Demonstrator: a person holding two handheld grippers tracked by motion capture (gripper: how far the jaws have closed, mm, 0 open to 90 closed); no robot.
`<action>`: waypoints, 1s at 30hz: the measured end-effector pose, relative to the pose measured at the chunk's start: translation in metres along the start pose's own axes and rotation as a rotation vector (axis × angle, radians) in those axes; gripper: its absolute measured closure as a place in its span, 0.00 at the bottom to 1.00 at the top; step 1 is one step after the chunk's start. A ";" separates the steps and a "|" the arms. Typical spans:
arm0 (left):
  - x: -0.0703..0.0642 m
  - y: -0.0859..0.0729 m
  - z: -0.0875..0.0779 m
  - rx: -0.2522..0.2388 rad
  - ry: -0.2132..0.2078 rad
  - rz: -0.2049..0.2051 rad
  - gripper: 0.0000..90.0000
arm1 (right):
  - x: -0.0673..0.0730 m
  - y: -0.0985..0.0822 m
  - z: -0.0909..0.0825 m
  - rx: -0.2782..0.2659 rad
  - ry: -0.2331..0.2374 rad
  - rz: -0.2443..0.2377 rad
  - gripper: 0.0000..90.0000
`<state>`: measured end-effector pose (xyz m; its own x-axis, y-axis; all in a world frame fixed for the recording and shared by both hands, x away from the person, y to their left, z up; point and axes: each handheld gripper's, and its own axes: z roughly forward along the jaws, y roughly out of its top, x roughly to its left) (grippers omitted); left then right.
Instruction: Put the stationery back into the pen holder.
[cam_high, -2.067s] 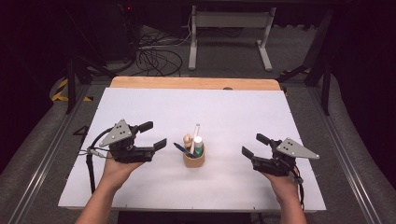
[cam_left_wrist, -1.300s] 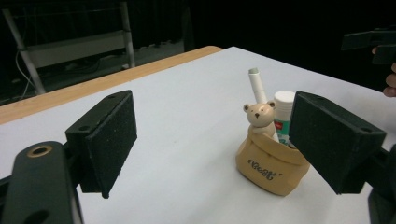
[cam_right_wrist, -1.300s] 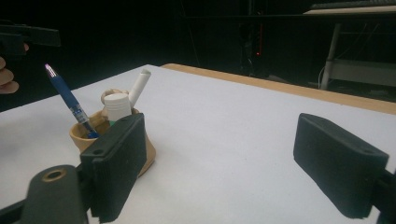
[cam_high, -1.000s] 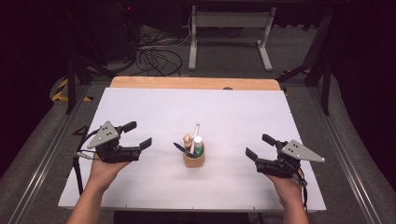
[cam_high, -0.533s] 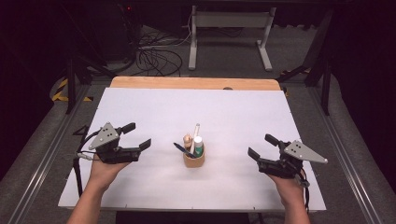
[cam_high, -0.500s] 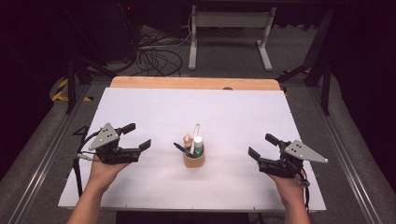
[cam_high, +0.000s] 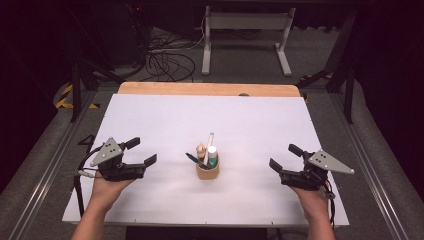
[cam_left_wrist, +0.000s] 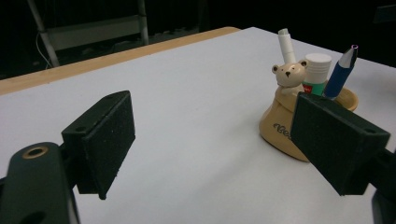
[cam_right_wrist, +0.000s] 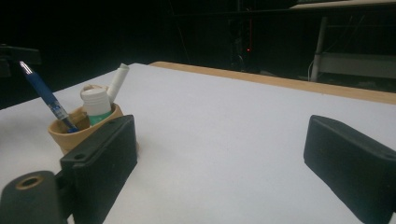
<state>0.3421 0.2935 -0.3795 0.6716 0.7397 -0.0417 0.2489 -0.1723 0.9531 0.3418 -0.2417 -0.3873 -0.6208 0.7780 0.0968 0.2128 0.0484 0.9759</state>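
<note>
Left gripper (cam_high: 134, 159): well apart from the pen holder (cam_high: 207, 171), on its left; drawn back and outward from the closer spot beside the holder held two seconds ago. Jaws spread wide, nothing between them.

Right gripper (cam_high: 285, 161): well apart from the holder, on its right; shifted slightly outward over the same span. Jaws just opened a little further, released, empty.

Pen holder: tan, bear-shaped, upright, between the two grippers on the white table top (cam_high: 260, 125); unmoved. Contents: blue pen (cam_left_wrist: 339, 73) leaning outward, white-capped bottle (cam_left_wrist: 316, 71) upright, white stick (cam_left_wrist: 286, 44) tilted.

Beyond the holder: bare white sheet, then wooden table edge (cam_high: 210, 88).

Reading: both grippers withdrawn and empty, contents all in the holder; work judged finished or at rest.
</note>
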 end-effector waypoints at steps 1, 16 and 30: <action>0.001 0.000 0.000 0.001 0.003 -0.002 0.17 | -0.001 -0.001 0.000 0.002 -0.001 0.001 0.11; 0.002 -0.003 0.002 0.011 0.001 0.003 0.16 | -0.006 -0.007 0.002 0.022 -0.003 0.008 0.10; 0.002 -0.004 0.005 0.022 0.012 0.012 0.16 | -0.006 -0.007 0.003 0.018 -0.017 0.006 0.09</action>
<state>0.3461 0.2927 -0.3848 0.6660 0.7455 -0.0262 0.2564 -0.1959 0.9465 0.3459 -0.2449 -0.3954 -0.6068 0.7887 0.0992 0.2300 0.0547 0.9717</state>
